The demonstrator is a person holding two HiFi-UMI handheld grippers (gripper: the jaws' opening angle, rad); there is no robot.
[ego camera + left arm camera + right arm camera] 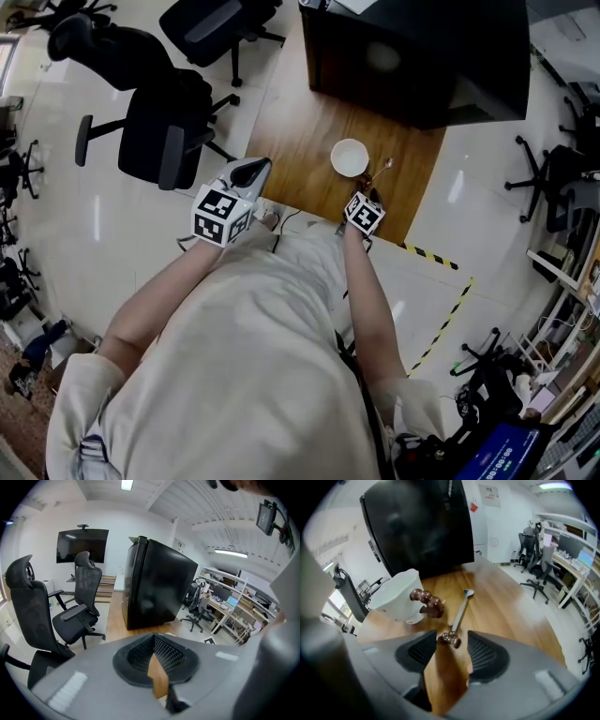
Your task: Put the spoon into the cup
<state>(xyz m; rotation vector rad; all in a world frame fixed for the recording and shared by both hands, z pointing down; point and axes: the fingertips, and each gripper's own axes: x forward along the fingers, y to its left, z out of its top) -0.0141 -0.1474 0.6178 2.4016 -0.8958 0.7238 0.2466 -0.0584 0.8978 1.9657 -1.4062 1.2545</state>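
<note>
A white cup [349,157] with a brown beaded handle [425,601] stands on the wooden table [291,141]. A metal spoon [380,173] lies flat to the right of the cup, its bowl [468,592] pointing away. My right gripper [451,635] points steeply down over the spoon's brown beaded handle end [450,639]. That end lies between the open fingers, and the pads [487,652] do not touch it. My left gripper [249,172] hovers at the table's near left corner, its fingertips together in the left gripper view [153,637] with nothing in them.
A big black cabinet [422,56] stands on the far end of the table, behind the cup. Black office chairs [159,131] stand on the white floor to the left. Yellow-black tape [441,319] marks the floor at the right.
</note>
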